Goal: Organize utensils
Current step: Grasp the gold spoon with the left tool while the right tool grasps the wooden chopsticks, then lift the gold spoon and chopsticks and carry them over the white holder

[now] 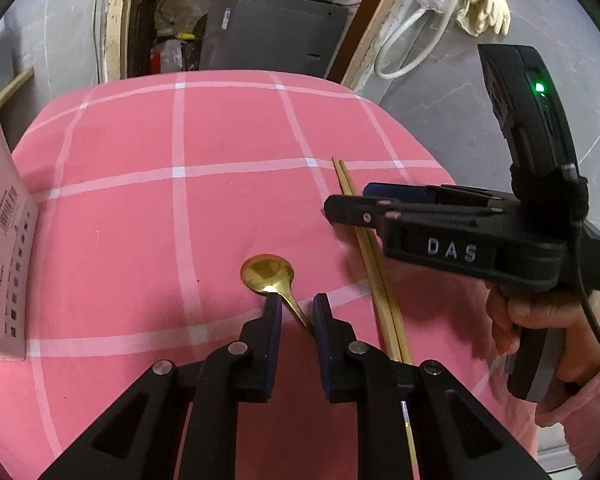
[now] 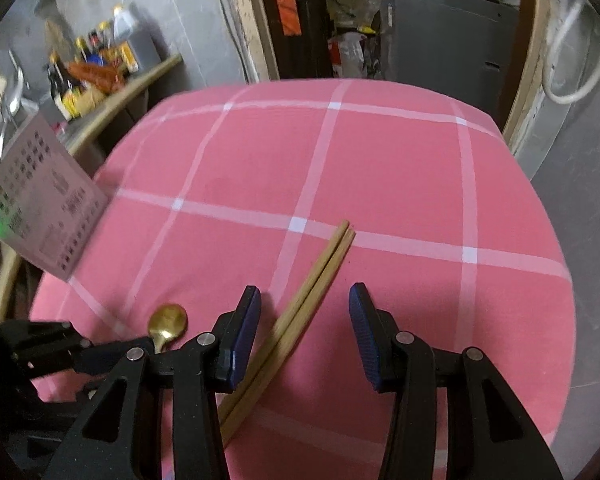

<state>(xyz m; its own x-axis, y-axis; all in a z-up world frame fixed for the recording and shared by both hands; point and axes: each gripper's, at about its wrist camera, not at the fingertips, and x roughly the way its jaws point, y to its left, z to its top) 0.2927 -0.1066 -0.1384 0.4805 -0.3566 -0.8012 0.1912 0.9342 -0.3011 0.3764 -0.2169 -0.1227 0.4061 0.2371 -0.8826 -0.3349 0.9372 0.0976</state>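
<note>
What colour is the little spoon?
Shiny gold; the spoon shows best in the left wrist view.

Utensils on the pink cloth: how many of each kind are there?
Gold spoon: 1
Wooden chopsticks: 2
Total: 3 utensils on the cloth

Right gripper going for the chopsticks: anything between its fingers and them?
Nothing visible. The chopsticks lie on the pink cloth between the open fingers of the right gripper, nearer its left finger. The gold spoon sits off to the left, at the left gripper.
</note>
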